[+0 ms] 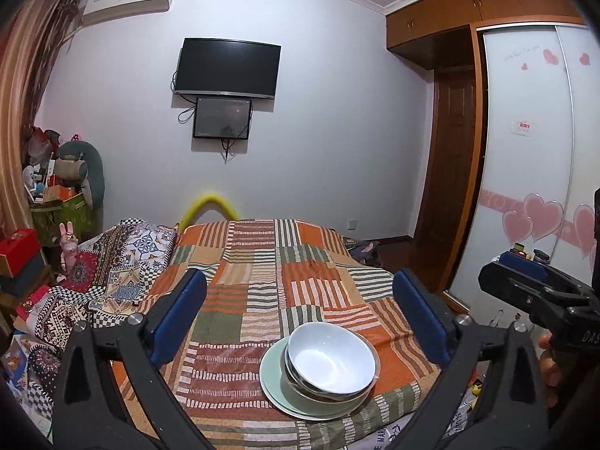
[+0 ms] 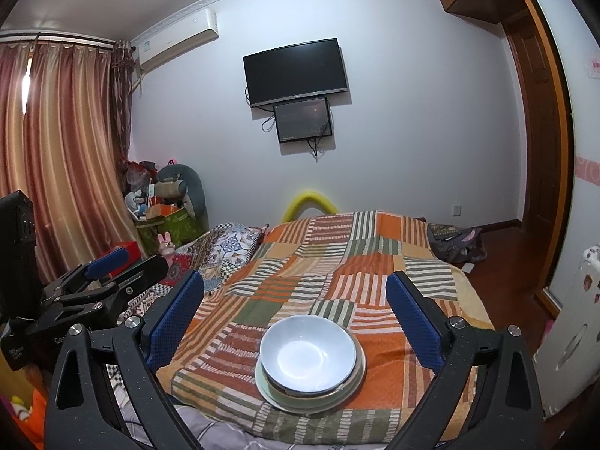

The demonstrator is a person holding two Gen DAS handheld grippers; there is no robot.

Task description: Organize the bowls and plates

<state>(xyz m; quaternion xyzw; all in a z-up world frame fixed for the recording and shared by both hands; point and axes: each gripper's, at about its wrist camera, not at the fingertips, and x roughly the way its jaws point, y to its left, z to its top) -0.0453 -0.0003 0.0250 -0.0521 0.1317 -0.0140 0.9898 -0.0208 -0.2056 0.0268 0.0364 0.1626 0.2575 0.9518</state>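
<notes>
Because the stack near the bed's front edge is glazed, slippery and likely breakable, with the white bowl [image 2: 308, 352] nested on a pale green plate [image 1: 273, 382] over the striped blanket [image 2: 337, 262], rims offer the surest hold, while the left gripper [image 1: 300, 322] and right gripper [image 2: 296, 318] hover behind it, angled slightly downward, jaws spread wide, holding nothing.

A glossy, smooth glaze is shown by the white bowl [image 2: 308, 354] and the pale green plate [image 1: 279, 386] beneath it, both set on a matt woven patchwork cloth [image 2: 337, 262], while textured blue pads [image 2: 176, 322] are carried on matt black plastic fingers with metal bolts.
</notes>
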